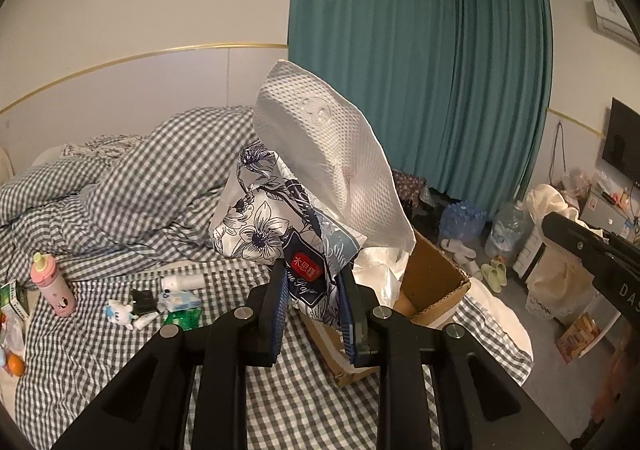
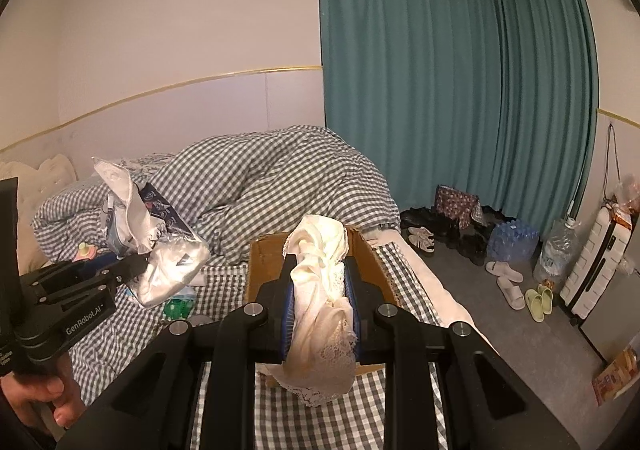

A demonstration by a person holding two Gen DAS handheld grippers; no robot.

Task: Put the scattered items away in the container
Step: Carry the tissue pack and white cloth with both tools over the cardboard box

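Left gripper (image 1: 314,302) is clamped on a floral tissue pack (image 1: 280,226) with a paper sheet sticking up, hanging over the checked bed beside the cardboard box (image 1: 432,286). Right gripper (image 2: 320,306) pinches a cream lace cloth (image 2: 320,290) just in front of that box (image 2: 372,262), and small clutter (image 1: 160,302) lies scattered on the bedsheet (image 1: 100,330).

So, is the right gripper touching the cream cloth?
Touching. The right wrist view shows the right gripper with both pads pressed on the cream cloth.

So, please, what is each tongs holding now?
Left tongs: closed on floral tissue pack.
Right tongs: closed on cream lace cloth.
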